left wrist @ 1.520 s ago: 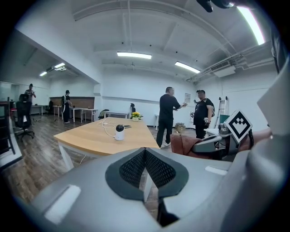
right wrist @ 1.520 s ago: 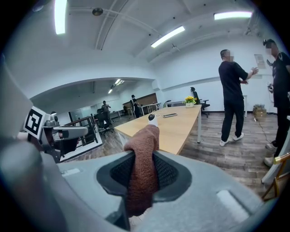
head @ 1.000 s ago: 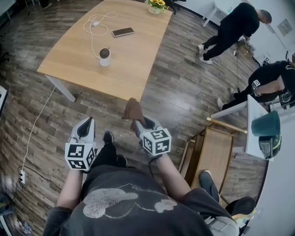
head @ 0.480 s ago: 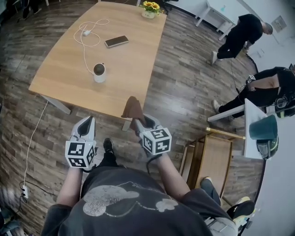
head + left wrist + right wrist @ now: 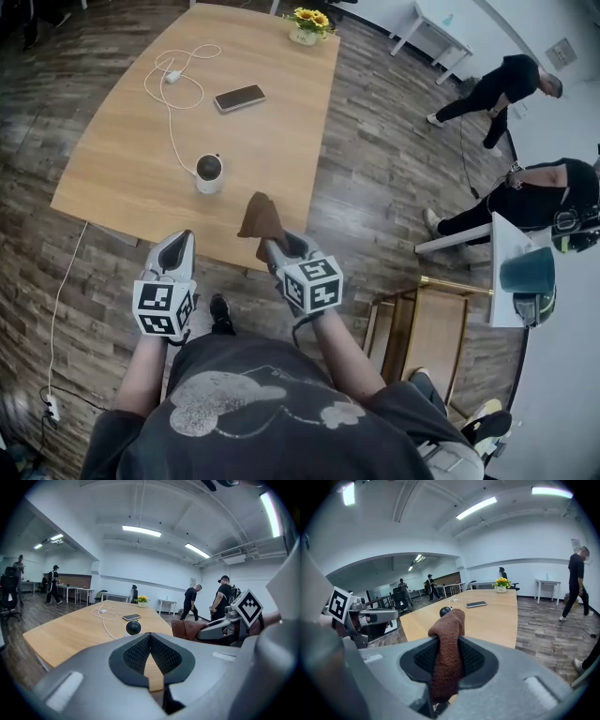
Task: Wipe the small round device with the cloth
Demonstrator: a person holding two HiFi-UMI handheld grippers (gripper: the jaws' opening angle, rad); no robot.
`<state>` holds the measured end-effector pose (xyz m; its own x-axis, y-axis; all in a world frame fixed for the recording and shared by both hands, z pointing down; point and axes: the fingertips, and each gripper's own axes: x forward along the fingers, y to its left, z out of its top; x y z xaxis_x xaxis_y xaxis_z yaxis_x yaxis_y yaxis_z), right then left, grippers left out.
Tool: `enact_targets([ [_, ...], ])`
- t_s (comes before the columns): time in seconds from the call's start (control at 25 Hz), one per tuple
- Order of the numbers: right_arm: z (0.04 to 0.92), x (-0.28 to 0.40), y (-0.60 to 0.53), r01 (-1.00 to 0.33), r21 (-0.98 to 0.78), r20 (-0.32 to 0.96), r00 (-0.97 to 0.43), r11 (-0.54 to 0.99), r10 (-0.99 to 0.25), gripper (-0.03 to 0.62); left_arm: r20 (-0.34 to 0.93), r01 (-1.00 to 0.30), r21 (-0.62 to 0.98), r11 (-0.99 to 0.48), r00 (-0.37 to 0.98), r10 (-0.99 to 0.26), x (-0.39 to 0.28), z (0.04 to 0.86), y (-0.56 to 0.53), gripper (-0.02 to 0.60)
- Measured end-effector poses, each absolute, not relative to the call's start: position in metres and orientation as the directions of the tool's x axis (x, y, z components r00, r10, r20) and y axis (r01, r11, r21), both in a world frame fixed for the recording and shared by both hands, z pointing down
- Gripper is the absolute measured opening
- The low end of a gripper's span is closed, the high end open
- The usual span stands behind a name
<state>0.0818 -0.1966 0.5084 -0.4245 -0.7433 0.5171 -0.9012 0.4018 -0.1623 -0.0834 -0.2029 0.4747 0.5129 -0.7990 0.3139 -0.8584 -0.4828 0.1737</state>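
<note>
The small round device (image 5: 208,172), white with a dark top, stands on the wooden table (image 5: 122,159) near its front edge; it also shows as a dark ball (image 5: 133,627) and as a dark knob (image 5: 445,611) behind the cloth. My right gripper (image 5: 270,246) is shut on a brown cloth (image 5: 262,217), which sticks up from the jaws (image 5: 449,646) over the table's front edge, right of the device. My left gripper (image 5: 175,247) is shut and holds nothing, at the table edge in front of the device.
On the table lie a white cable (image 5: 172,94), a phone (image 5: 238,97) and a flower pot (image 5: 307,27). Two people (image 5: 502,86) stand at the right by a white desk (image 5: 511,258). A wooden frame (image 5: 427,323) stands at my right.
I have moved closer to the table: the device and table edge now lie nearer both grippers. The cloth now reaches over the table edge. The people at right have shifted.
</note>
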Motion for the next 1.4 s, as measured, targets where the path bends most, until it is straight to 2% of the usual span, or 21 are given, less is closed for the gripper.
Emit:
enact_targets([
  [0.36, 0.505, 0.049, -0.233, -0.890, -0.149, 0.509, -0.443, 0.432, -0.738, 0.080, 0.308, -0.848, 0.179, -0.499, 0.530, -0.790, -0.095, 0.479, -0.237, 0.018],
  [0.72, 0.491, 0.023, -0.281, -0.836, -0.148, 0.478, -0.528, 0.528, -0.702, 0.080, 0.313, -0.880, 0.169, -0.444, 0.475, -0.822, -0.104, 0.473, -0.260, 0.020],
  [1.04, 0.516, -0.003, -0.330, -0.774, -0.158, 0.559, -0.582, 0.613, -0.591, 0.080, 0.340, -0.912, 0.166, -0.374, 0.409, -0.847, -0.108, 0.470, -0.269, 0.020],
  [1.4, 0.552, -0.016, -0.301, -0.689, -0.188, 0.647, -0.623, 0.700, -0.440, 0.080, 0.360, -0.922, 0.177, -0.343, 0.385, -0.850, -0.103, 0.477, -0.272, 0.019],
])
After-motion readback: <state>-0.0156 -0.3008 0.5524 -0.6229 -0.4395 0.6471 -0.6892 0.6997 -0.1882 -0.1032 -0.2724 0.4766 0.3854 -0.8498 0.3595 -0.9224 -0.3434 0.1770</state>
